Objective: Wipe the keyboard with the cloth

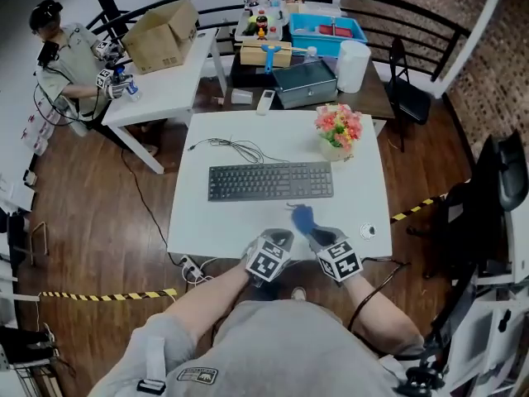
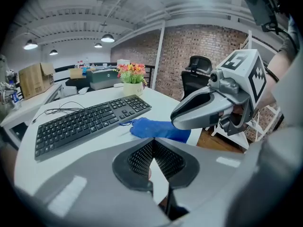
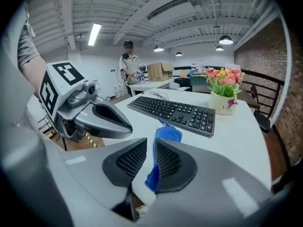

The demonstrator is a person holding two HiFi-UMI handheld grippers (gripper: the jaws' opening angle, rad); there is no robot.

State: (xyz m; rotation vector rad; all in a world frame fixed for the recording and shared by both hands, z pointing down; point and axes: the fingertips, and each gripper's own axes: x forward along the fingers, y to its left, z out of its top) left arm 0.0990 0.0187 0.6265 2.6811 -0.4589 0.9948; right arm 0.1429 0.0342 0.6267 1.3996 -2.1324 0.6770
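A black keyboard (image 1: 270, 180) lies across the middle of the white table (image 1: 207, 222). A blue cloth (image 1: 303, 218) rests on the table just in front of the keyboard's right half. My right gripper (image 1: 321, 236) is at the cloth's near end. In the right gripper view the cloth (image 3: 168, 134) runs between the jaws and lies against the right pad, with a gap to the left pad. My left gripper (image 1: 279, 236) hovers beside it at the front edge. Its fingertips (image 2: 152, 145) meet with nothing between them.
A pot of flowers (image 1: 338, 131) stands behind the keyboard's right end. The keyboard's cable (image 1: 231, 147) coils at the back left. A small round object (image 1: 368, 231) lies at the front right corner. A cluttered dark table (image 1: 306, 81) and a second white table (image 1: 157, 89) stand beyond.
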